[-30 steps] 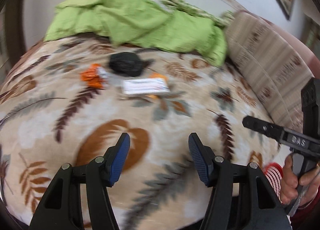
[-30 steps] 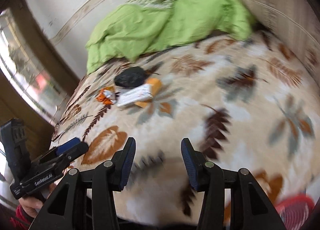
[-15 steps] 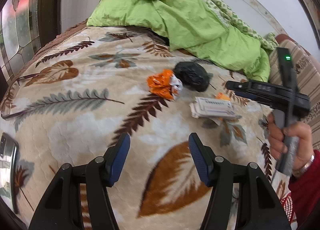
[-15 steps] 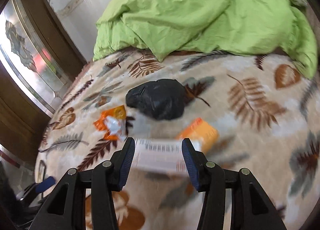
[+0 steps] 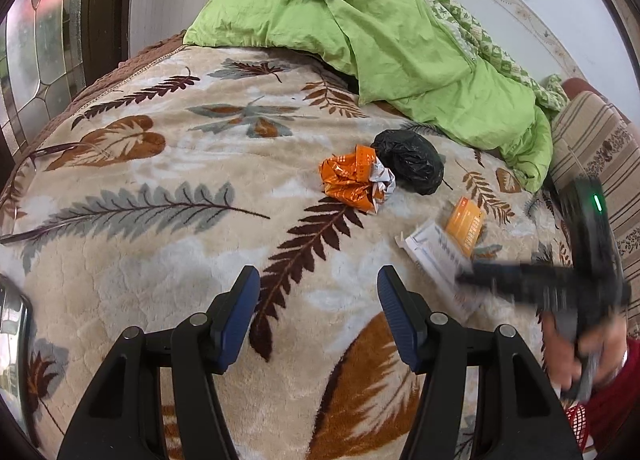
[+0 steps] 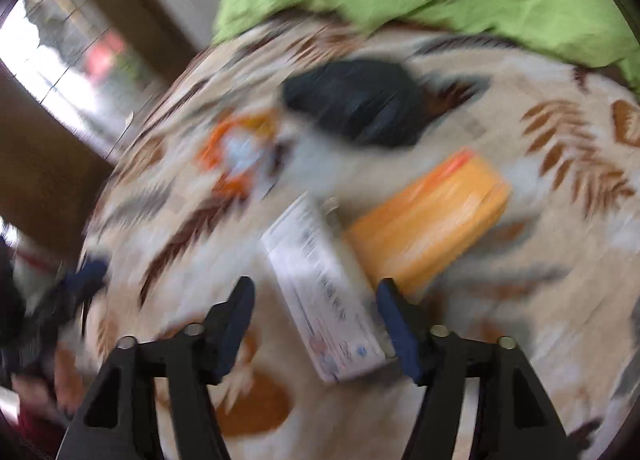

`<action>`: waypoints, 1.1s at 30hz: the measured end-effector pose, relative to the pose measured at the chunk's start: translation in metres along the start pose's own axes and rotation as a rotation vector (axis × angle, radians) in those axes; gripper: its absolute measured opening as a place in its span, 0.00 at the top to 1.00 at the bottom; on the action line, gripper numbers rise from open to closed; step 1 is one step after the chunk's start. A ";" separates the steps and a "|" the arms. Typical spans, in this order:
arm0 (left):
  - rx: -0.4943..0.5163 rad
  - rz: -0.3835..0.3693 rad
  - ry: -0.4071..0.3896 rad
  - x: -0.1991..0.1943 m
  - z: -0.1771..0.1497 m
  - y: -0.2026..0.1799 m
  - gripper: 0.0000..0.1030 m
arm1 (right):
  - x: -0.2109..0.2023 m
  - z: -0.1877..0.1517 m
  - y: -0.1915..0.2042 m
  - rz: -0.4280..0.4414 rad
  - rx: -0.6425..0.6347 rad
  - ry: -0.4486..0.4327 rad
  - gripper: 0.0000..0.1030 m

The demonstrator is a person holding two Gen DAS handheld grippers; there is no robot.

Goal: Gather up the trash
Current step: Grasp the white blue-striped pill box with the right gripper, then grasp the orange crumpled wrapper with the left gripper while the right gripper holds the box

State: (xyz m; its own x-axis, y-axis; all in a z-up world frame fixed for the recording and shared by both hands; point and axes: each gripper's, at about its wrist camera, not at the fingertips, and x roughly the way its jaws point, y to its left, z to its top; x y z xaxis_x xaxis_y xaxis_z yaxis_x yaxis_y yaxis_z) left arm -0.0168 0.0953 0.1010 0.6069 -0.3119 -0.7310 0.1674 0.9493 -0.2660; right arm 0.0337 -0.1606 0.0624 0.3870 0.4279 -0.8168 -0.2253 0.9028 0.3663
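Note:
Trash lies on a leaf-patterned blanket (image 5: 160,252): a crumpled orange wrapper (image 5: 354,182), a black plastic bag (image 5: 410,166), a white carton (image 5: 436,260) and a flat orange box (image 5: 464,224). My left gripper (image 5: 318,316) is open and empty, short of the wrapper. My right gripper (image 6: 316,316) is low over the white carton (image 6: 324,292), jaws opening. The carton lies between them, close to the right finger, and the left pad is clear of it. Beyond it are the orange box (image 6: 428,220) and the black bag (image 6: 356,100). This view is blurred.
A green duvet (image 5: 380,40) is heaped at the far side of the bed. A striped cushion (image 5: 592,148) stands at the right, a glass-paned door (image 5: 40,40) at the left. A person's hand (image 5: 576,344) holds the right gripper, with a red mesh basket (image 5: 580,420) below it.
The right gripper has come forward and down over the white carton, rolled, and its jaws stand wider. The left gripper swung left at first, then barely moved.

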 end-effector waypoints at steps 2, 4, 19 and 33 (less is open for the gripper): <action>-0.008 -0.005 0.001 0.002 0.002 0.000 0.41 | 0.001 -0.014 0.014 -0.009 -0.067 0.017 0.33; -0.012 -0.006 0.001 0.003 0.006 -0.002 0.41 | 0.000 -0.019 0.025 -0.070 -0.131 -0.009 0.33; 0.066 0.047 0.011 0.064 0.062 -0.041 0.22 | -0.010 -0.050 0.027 -0.134 -0.044 -0.118 0.47; 0.075 0.158 0.042 0.153 0.069 -0.043 0.31 | -0.071 -0.127 0.015 -0.092 0.182 -0.262 0.47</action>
State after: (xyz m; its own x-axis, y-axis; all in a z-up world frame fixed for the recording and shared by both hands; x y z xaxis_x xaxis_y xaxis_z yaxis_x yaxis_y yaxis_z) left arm 0.1225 0.0093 0.0446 0.5974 -0.1584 -0.7861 0.1307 0.9864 -0.0994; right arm -0.1108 -0.1826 0.0688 0.6203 0.3190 -0.7166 -0.0239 0.9208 0.3893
